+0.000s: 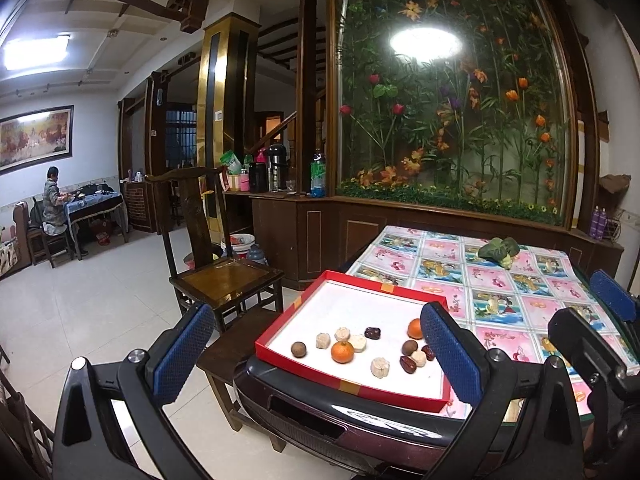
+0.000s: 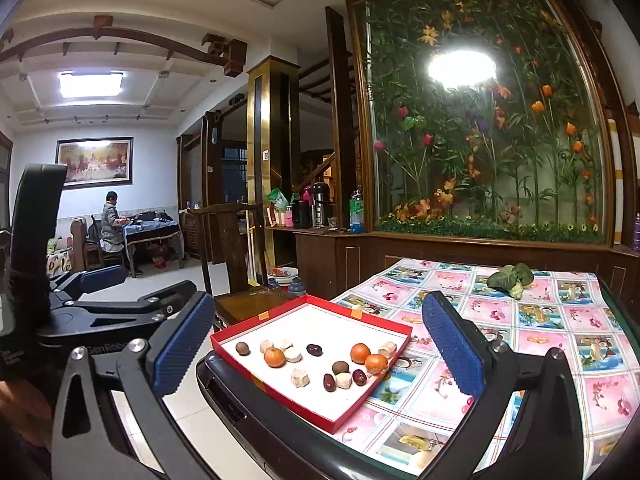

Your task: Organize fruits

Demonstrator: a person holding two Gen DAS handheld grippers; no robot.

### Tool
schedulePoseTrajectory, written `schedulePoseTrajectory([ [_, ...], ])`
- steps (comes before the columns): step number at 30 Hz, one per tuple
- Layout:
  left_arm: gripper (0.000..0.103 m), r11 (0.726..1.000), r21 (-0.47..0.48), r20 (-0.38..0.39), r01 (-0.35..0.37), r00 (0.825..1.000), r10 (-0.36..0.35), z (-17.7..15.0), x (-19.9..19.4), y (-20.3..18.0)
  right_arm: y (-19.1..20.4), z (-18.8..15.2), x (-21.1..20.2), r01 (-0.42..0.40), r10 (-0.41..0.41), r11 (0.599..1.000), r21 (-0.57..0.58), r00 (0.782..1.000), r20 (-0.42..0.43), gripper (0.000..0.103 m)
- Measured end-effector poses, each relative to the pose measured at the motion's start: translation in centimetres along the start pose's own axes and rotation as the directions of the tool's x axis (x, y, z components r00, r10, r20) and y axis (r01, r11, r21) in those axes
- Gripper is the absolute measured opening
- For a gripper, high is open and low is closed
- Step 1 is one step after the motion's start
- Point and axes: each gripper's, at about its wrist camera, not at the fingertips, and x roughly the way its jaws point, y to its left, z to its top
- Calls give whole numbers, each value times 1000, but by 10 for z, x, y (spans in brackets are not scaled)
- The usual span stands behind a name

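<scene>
A red tray (image 1: 360, 304) (image 2: 328, 320) with a white floor sits at the table's near corner. It holds small oranges (image 1: 342, 352) (image 2: 360, 353), dark red dates (image 1: 372, 333) (image 2: 314, 349), brown round fruits (image 1: 300, 349) (image 2: 242, 348) and several pale lumps (image 1: 380, 367) (image 2: 300, 378). My left gripper (image 1: 318, 314) hovers open in front of the tray and holds nothing. My right gripper (image 2: 320, 304) is open too, level with the tray and empty. Each gripper appears at the edge of the other's view.
The table (image 1: 500, 292) has a pink and blue floral cloth, with a green leafy vegetable (image 1: 498, 250) (image 2: 512, 276) at its far side. A dark wooden chair (image 1: 224, 276) stands left of the table. Behind is a cabinet with bottles (image 1: 318, 176). A person (image 1: 52, 204) sits far off.
</scene>
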Motion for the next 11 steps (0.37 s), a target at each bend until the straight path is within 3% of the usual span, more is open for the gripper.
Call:
schedulePoseTrajectory([
  [5,103,1000,-6,14,9,1000,-9,4,3,7,8,4,17,-23,23,1000,-8,1000,-3,103],
  [7,103,1000,7,67,12,998,-13,5,0,3,9,7,25,-40,40,999,-9,999,-2,103],
  [9,103,999,18,124,-37,992,34,3,2,0,8,10,34,-52,52,999,14,999,6,103],
  [11,103,999,28,83,-30,996,28,3,17,-1,3,11,43,-68,67,997,46,998,12,103],
])
